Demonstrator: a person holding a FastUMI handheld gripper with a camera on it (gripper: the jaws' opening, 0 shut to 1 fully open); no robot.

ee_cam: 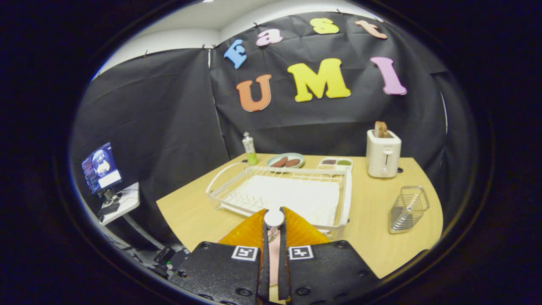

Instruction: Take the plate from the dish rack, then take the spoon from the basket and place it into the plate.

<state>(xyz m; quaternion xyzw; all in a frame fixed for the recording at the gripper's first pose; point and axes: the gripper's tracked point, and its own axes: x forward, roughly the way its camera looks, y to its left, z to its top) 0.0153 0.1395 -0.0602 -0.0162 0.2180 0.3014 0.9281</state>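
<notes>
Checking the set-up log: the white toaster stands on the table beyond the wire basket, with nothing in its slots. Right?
Not quite. In the gripper view the toaster does stand on the table beyond the wire basket, but bread slices stick out of its slots. The claw is shut on what looks like the spoon.

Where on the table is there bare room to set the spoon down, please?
The tool, shut on the spoon, hangs before the dish rack. Bare table lies between rack and basket, below the toaster. The far edge is crowded with bottle and dishes.
</notes>
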